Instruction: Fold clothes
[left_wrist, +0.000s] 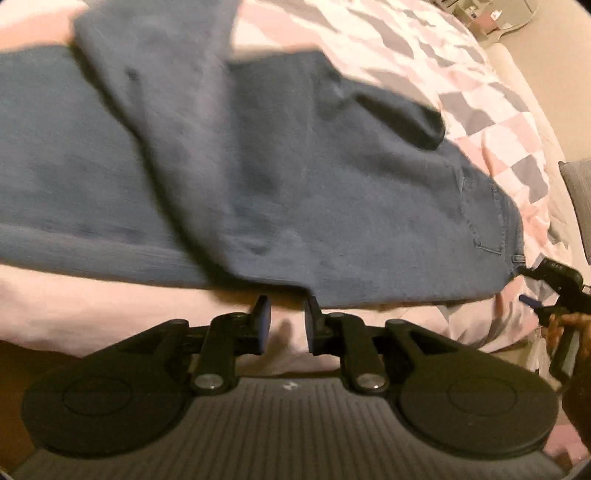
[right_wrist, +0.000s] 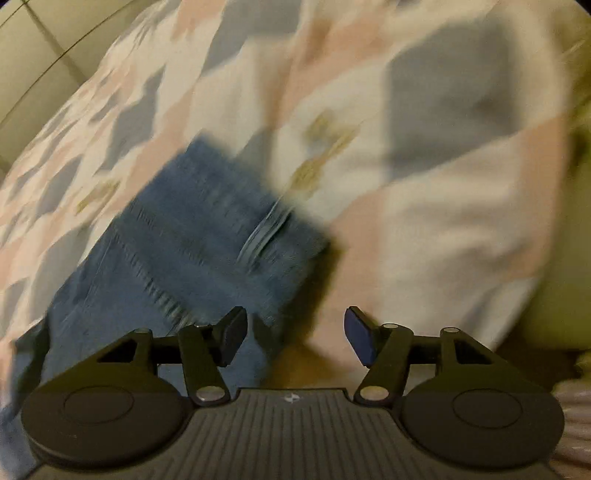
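Dark blue jeans (left_wrist: 295, 177) lie across the bed, one leg folded slantwise over the rest. My left gripper (left_wrist: 286, 321) sits just below the jeans' near edge; its jaws stand a little apart with nothing between them. In the left wrist view my right gripper (left_wrist: 528, 288) shows at the far right, held by a hand, beside the waistband corner. In the blurred right wrist view the right gripper (right_wrist: 297, 332) is open and empty, with the jeans' (right_wrist: 192, 236) waistband end ahead and to the left of its fingers.
A pink, white and grey chequered cover (left_wrist: 461, 74) (right_wrist: 443, 184) spreads under the jeans. A plain pink sheet (left_wrist: 110, 295) runs along the near edge. A grey cushion (left_wrist: 576, 184) lies at the right, and pale floor (right_wrist: 37, 55) shows beyond the bed.
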